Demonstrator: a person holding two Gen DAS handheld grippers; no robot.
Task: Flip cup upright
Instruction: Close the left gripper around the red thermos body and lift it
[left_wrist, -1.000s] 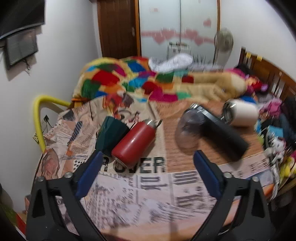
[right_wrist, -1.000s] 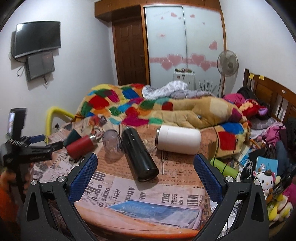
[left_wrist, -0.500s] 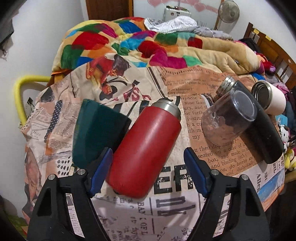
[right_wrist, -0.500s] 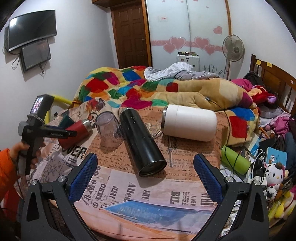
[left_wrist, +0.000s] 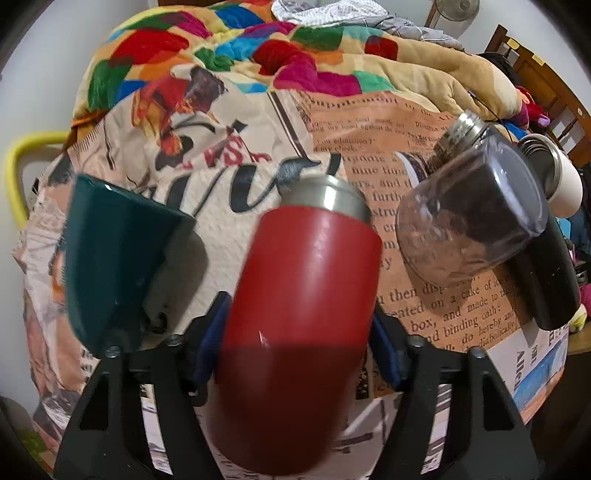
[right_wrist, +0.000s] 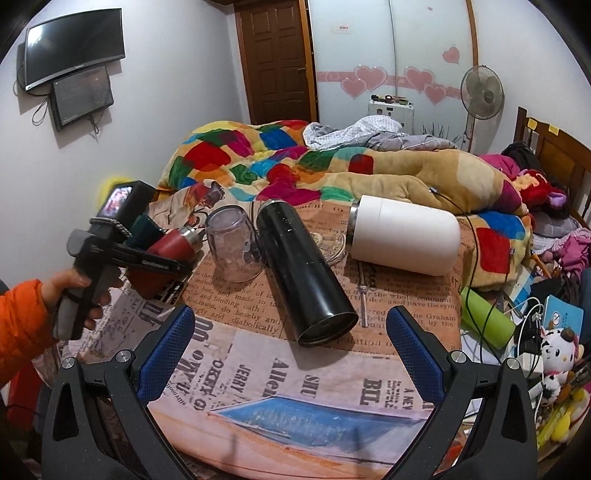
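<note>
A red metal cup (left_wrist: 299, 314) lies on its side on the newspaper-covered table (right_wrist: 332, 373), steel rim pointing away. My left gripper (left_wrist: 295, 347) has its blue pads against both sides of the cup near its base, shut on it. From the right wrist view the red cup (right_wrist: 173, 245) shows at the far left inside the left gripper (right_wrist: 147, 258). My right gripper (right_wrist: 291, 354) is open and empty above the table's near edge, pointing at the lying black flask (right_wrist: 303, 273).
A dark green cup (left_wrist: 110, 258) lies left of the red one. A clear glass cup (left_wrist: 469, 221) stands upside down to its right, against the black flask (left_wrist: 546, 273). A white flask (right_wrist: 402, 236) lies further right. A colourful quilt (right_wrist: 332, 166) lies behind.
My left gripper moved forward over the red cup and closed on it. The right gripper moved a little closer to the table.
</note>
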